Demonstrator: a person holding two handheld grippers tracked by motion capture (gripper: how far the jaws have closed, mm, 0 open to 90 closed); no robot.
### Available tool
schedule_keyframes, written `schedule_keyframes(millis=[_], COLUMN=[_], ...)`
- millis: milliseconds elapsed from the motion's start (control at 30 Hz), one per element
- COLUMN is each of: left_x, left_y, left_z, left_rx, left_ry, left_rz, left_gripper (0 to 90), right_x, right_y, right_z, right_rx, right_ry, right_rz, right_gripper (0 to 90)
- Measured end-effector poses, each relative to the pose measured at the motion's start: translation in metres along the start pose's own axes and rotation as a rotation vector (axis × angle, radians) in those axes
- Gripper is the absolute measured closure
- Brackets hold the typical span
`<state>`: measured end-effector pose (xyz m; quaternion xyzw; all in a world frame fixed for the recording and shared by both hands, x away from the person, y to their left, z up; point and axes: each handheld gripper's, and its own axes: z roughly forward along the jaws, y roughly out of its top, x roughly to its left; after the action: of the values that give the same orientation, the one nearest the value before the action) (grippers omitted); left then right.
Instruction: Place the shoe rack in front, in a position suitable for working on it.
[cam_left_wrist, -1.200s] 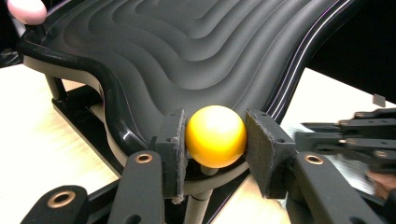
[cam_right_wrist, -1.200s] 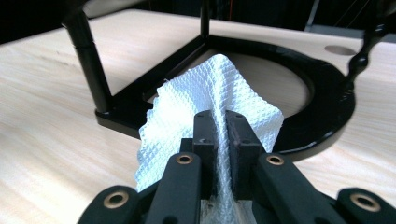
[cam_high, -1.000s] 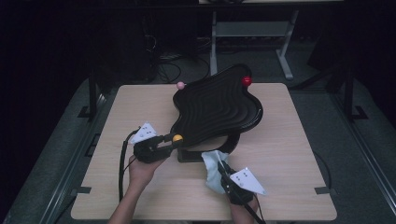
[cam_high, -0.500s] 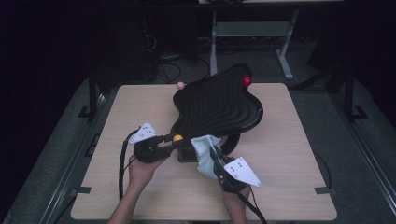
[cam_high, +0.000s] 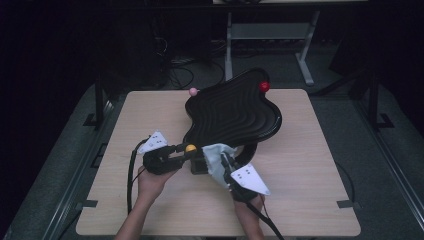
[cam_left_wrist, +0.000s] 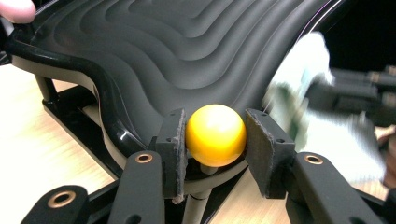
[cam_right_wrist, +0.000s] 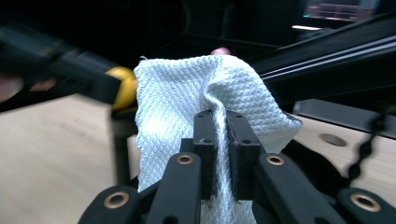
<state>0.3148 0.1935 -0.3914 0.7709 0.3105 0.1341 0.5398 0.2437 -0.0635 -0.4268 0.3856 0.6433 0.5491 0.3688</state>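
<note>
At tray's near edge, my left gripper (cam_left_wrist: 215, 140) clamped yellow ball (cam_left_wrist: 215, 134), jaws partway closed. My right gripper (cam_right_wrist: 219, 140) pinched white cloth (cam_right_wrist: 187, 107), jaws nearly together, beside ball.

- The wavy black tray (cam_high: 232, 115) is seen from above and afar in the high view.
- It is seen closely from both gripper views, sharing the yellow ball (cam_left_wrist: 215, 135).

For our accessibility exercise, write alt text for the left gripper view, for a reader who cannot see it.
Two black jaws of the left gripper clamp a glossy yellow ball at the near edge of a black tray with wavy ridges. At the right, blurred, a white cloth hangs from the right gripper.
</note>
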Motion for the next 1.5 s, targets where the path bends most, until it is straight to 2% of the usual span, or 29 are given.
schedule_keyframes(millis=[33, 100, 133, 167, 200, 267, 300, 367, 400, 433, 467, 500, 567, 600, 633, 733, 767, 833, 933, 1067, 1133, 1267, 1367, 1400, 1467, 1500], left_x=[-0.001, -0.002, -0.002, -0.001, 0.000, 0.000, 0.000, 0.001, 0.001, 0.001, 0.001, 0.000, -0.001, -0.001, -0.002, -0.002, -0.002, -0.001, 0.000, 0.001, 0.001, 0.001, 0.001, 0.002, 0.002, 0.002], left_y=[0.000, 0.001, 0.001, 0.001, 0.000, 0.000, 0.000, 0.000, 0.000, 0.000, 0.000, 0.000, 0.000, 0.000, 0.001, 0.000, 0.001, 0.001, 0.001, 0.001, 0.001, 0.001, 0.001, 0.001, 0.001, 0.001], left_z=[0.001, 0.002, 0.002, 0.002, 0.001, 0.001, 0.001, 0.001, 0.001, 0.001, 0.001, 0.002, 0.003, 0.003, 0.003, 0.003, 0.003, 0.003, 0.002, 0.001, 0.001, 0.002, 0.002, 0.001, 0.001, 0.001], left_rx=[0.000, 0.002, 0.003, 0.002, 0.003, 0.003, 0.003, 0.002, 0.002, 0.003, 0.003, 0.002, 0.004, 0.004, 0.007, 0.007, 0.008, 0.009, 0.009, 0.008, 0.009, 0.009, 0.009, 0.010, 0.010, 0.010], left_ry=[0.000, 0.003, 0.001, 0.001, -0.001, -0.002, -0.004, -0.007, -0.007, -0.007, -0.007, -0.011, -0.013, -0.013, -0.013, -0.015, -0.015, -0.017, -0.018, -0.018, -0.017, -0.015, -0.016, -0.018, -0.017, -0.016], left_rz=[0.002, 0.009, 0.009, 0.009, 0.007, 0.008, 0.006, 0.006, 0.006, 0.006, 0.006, 0.005, 0.011, 0.011, 0.015, 0.014, 0.014, 0.013, 0.015, 0.011, 0.011, 0.010, 0.008, 0.009, 0.007, 0.008], left_gripper=[60.0, 60.0, 60.0, 60.0, 60.0, 60.0, 60.0, 60.0, 60.0, 60.0, 60.0, 60.0, 60.0, 59.9, 59.9, 59.9, 59.9, 60.0, 59.9, 59.9, 59.9, 59.9, 59.9, 59.9, 59.9, 59.9], right_x=[-0.004, -0.002, 0.002, 0.011, 0.015, 0.016, 0.011, 0.002, 0.002, -0.013, -0.013, -0.026, -0.035, -0.035, -0.041, -0.040, -0.033, -0.026, -0.025, -0.039, -0.053, -0.060, -0.054, -0.041, -0.031, -0.031], right_y=[0.001, -0.001, -0.003, -0.007, -0.008, -0.008, -0.006, -0.001, -0.001, 0.006, 0.006, 0.014, 0.019, 0.019, 0.021, 0.019, 0.016, 0.013, 0.013, 0.020, 0.026, 0.029, 0.026, 0.021, 0.017, 0.017], right_z=[0.000, 0.001, 0.003, 0.008, 0.010, 0.010, 0.009, 0.004, 0.004, -0.003, -0.003, -0.010, -0.017, -0.017, -0.022, -0.021, -0.016, -0.009, -0.008, -0.019, -0.030, -0.035, -0.030, -0.020, -0.012, -0.012], right_rx=[-0.002, -0.002, 0.005, 0.019, 0.028, 0.033, 0.044, 0.039, 0.039, 0.028, 0.028, 0.013, 0.003, 0.003, -0.014, -0.020, 0.001, 0.028, 0.032, 0.009, -0.018, -0.032, -0.026, 0.001, 0.032, 0.032], right_ry=[-0.008, -0.007, 0.007, 0.046, 0.058, 0.059, 0.055, 0.007, 0.007, -0.043, -0.043, -0.085, -0.138, -0.138, -0.160, -0.154, -0.117, -0.084, -0.080, -0.127, -0.167, -0.185, -0.166, -0.127, -0.091, -0.091], right_rz=[0.023, 0.023, 0.015, 0.006, -0.005, -0.013, -0.021, -0.028, -0.028, -0.017, -0.017, -0.011, -0.023, -0.023, 0.009, 0.021, 0.024, 0.001, -0.011, 0.007, 0.030, 0.059, 0.067, 0.047, 0.025, 0.025], right_gripper=[83.7, 83.7, 83.7, 83.7, 83.7, 83.7, 83.5, 83.5, 83.5, 83.6, 83.6, 83.6, 83.6, 83.6, 83.7, 83.7, 83.6, 83.5, 83.5, 83.5, 83.5, 83.5, 83.6, 83.5, 83.5, 83.5])
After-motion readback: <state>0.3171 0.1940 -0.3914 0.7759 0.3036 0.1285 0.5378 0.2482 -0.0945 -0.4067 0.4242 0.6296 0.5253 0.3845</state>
